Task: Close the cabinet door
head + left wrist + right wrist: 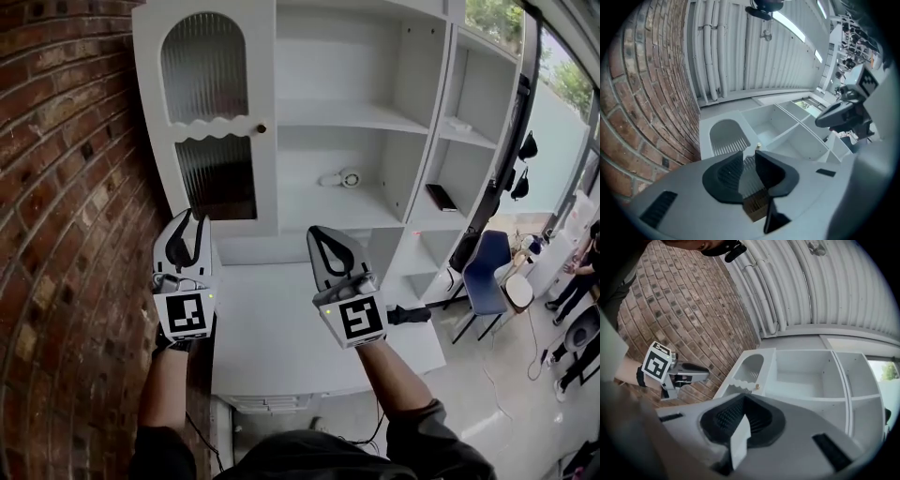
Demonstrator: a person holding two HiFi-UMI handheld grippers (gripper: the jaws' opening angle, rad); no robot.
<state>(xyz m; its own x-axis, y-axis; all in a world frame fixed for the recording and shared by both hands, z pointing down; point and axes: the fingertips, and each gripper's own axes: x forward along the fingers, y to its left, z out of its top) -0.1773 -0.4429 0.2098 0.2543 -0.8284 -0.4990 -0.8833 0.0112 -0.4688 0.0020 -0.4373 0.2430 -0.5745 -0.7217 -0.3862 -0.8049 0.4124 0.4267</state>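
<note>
The white cabinet door [217, 122] with ribbed arched glass and a small knob [262, 128] stands at the cabinet's left and looks flush with the frame. My left gripper [187, 217] hovers just below the door, pointing up at it, jaws open by a narrow gap with nothing between them. In the left gripper view the door [726, 136] and knob [758, 146] show past the left gripper [749, 153]. My right gripper [317, 232] hangs to the right, before the open shelves, jaws shut and empty. The right gripper view shows the door [752, 366] ahead of the right gripper [743, 397].
A brick wall [66, 187] runs close along the left. A white counter [281, 328] lies under both grippers. A small white object [342, 178] and a dark flat item [441, 197] rest on shelves. A blue chair [487, 272] stands at the right.
</note>
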